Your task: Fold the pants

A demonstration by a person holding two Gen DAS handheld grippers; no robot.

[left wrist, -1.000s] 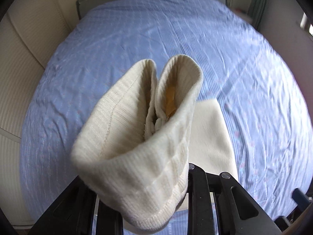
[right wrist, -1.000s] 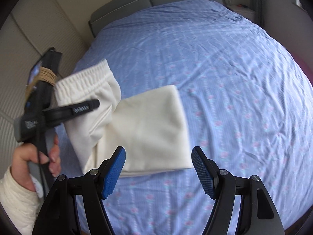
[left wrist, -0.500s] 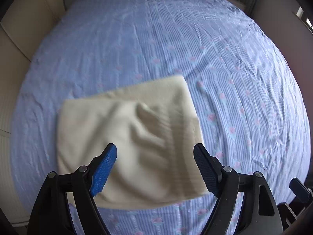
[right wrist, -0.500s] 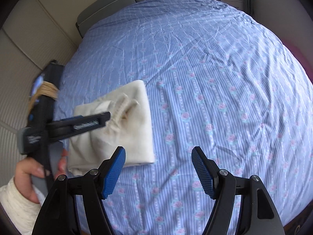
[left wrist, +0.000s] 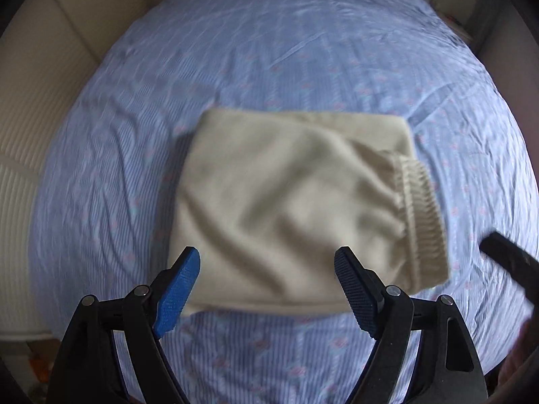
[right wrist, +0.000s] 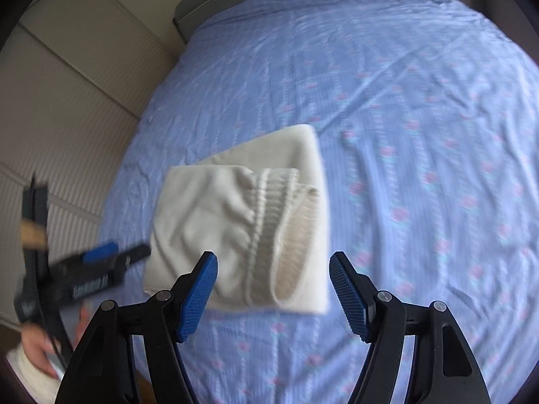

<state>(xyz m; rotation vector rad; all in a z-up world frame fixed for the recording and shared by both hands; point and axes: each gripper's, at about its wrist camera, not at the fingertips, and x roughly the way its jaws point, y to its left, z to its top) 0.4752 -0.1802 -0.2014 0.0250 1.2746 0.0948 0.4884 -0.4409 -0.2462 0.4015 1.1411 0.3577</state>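
Left gripper (left wrist: 267, 274): jaws just opened, now wide, nothing between pads. Waistband end, clamped and held aloft one second ago, now released.

Pants (left wrist: 289, 208): cream, lying as compact folded stack on blue bedsheet (left wrist: 269, 50). Ribbed waistband (right wrist: 269, 222) on top layer, slightly rumpled.

Right gripper (right wrist: 273, 284): jaws wide, empty, above near edge of stack.

Judgement: final fold laid; only smoothing remains.

Versus earlier frame: stack shorter, no loose fabric hanging.

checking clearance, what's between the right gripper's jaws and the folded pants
Nothing but bare blue bedsheet below the open right gripper; the folded pants lie just ahead, untouched, per the right wrist view.
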